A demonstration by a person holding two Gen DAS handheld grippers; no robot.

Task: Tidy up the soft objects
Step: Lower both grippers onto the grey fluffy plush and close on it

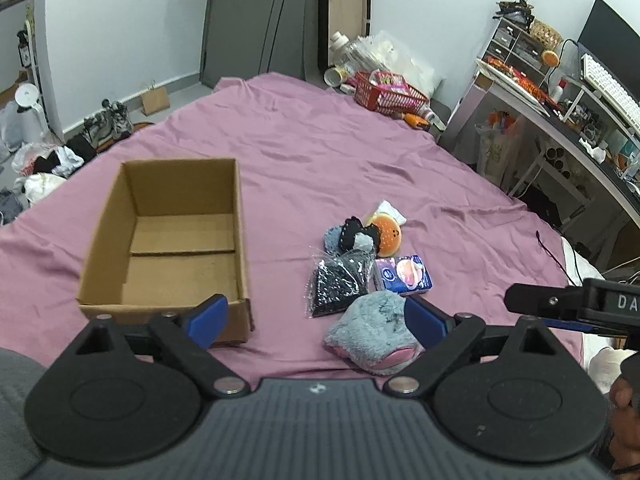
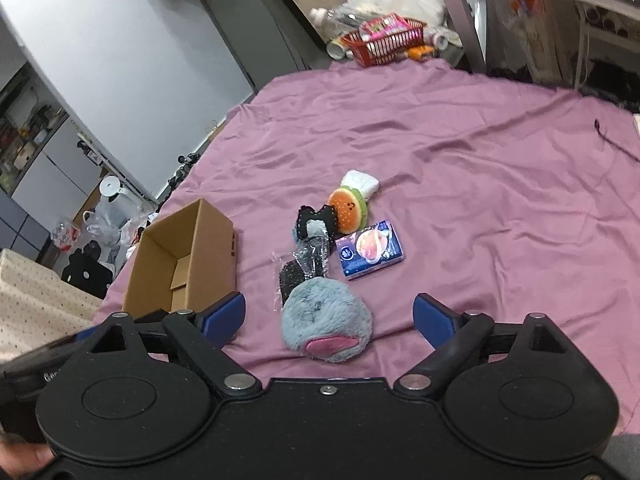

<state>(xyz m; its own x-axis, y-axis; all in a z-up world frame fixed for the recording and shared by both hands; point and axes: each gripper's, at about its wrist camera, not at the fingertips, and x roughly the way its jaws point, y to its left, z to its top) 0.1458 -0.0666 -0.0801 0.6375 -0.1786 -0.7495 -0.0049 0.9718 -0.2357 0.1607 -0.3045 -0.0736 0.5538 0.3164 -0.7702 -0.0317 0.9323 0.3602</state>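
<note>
Purple sheet (image 1: pixel 320 152) covers the bed. 1 cardboard box (image 1: pixel 168 236) stands empty, left of the soft items. Grey plush (image 2: pixel 328 320) lies nearest. Left gripper (image 1: pixel 318 318) and right gripper (image 2: pixel 330 320): both spread wide, holding nothing.

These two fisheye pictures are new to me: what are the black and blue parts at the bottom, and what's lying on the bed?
Each picture comes from a camera riding on a hand-held gripper that a person carries. The left hand-held gripper and the right hand-held gripper both stand open and hold nothing. On the purple sheet sits an empty cardboard box. Beside it lie a fluffy grey plush, a clear bag of black items, a blue tissue pack, a burger plush and a white packet.
</note>
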